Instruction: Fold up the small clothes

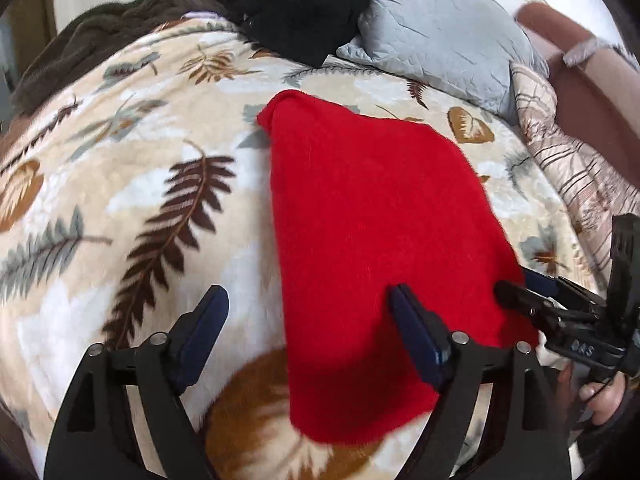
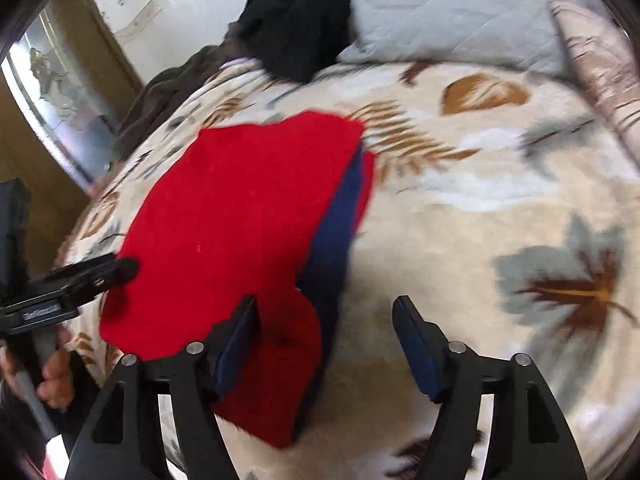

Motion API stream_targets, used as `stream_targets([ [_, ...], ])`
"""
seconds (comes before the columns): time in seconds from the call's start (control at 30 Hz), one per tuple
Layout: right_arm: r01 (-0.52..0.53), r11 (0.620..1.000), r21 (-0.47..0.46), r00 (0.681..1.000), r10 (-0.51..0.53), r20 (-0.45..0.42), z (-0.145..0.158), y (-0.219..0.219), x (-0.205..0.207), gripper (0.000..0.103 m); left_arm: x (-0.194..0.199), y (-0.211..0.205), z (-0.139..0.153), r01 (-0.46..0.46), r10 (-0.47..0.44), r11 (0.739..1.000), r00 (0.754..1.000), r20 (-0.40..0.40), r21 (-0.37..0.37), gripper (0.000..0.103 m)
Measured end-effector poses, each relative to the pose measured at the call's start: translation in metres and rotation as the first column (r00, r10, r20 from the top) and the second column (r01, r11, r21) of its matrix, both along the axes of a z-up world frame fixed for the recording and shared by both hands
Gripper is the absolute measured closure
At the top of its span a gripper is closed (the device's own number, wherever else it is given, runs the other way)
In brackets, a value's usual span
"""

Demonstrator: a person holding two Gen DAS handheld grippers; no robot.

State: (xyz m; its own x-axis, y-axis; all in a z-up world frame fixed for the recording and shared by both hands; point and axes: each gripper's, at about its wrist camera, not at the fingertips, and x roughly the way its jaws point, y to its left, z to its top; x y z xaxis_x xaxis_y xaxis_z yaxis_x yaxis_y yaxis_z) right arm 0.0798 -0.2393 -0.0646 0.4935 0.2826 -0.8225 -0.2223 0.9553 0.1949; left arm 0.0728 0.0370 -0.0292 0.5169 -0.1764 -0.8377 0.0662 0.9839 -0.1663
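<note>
A red garment (image 1: 372, 232) lies folded flat on a leaf-patterned blanket (image 1: 152, 128). In the right wrist view the red garment (image 2: 240, 208) shows a navy band (image 2: 340, 216) along its right edge. My left gripper (image 1: 308, 302) is open over the garment's near left edge, with its right finger above the red cloth and its left finger above the blanket. My right gripper (image 2: 326, 310) is open too; its left finger hovers over the garment's near right corner and its right finger over the blanket. Neither pinches the cloth. The other gripper's fingers (image 1: 510, 294) (image 2: 120, 270) reach in at the garment's side in each view.
A black garment (image 1: 296, 4) is heaped at the far side beside a grey quilted pillow (image 1: 436, 28). A brown blanket (image 1: 100, 36) lies at the far left, and a striped quilt (image 1: 572, 164) at the right. A hand (image 1: 600, 396) holds the right gripper's handle.
</note>
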Motion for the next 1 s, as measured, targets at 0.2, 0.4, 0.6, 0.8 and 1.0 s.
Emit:
stream_targets([
  [0.2, 0.051, 0.972, -0.231, 0.999, -0.046, 0.027, 0.022, -0.006, -0.029, 0.005, -0.037, 0.004, 0.007, -0.047, 0.041, 0.993, 0.998, 0.052, 0.111, 0.019],
  [0.4, 0.097, 0.941, -0.323, 0.994, -0.074, 0.082, 0.035, -0.013, -0.063, 0.001, -0.067, -0.003, 0.012, -0.088, 0.063, 0.979, 0.988, 0.138, 0.186, 0.019],
  [0.6, 0.153, 0.933, -0.326, 0.981, -0.104, 0.164, 0.047, -0.018, -0.081, 0.001, -0.086, -0.016, 0.016, -0.105, 0.05, 0.958, 0.978, 0.202, 0.269, 0.019],
  [0.8, 0.183, 0.916, -0.357, 0.968, -0.104, 0.23, 0.056, -0.02, -0.09, 0.001, -0.092, -0.021, 0.014, -0.113, 0.067, 0.963, 0.98, 0.186, 0.246, 0.019],
  [1.0, 0.188, 0.926, -0.327, 0.963, -0.108, 0.247, 0.06, -0.023, -0.098, 0.001, -0.099, -0.03, 0.011, -0.107, 0.07, 0.967, 0.984, 0.166, 0.231, 0.019],
])
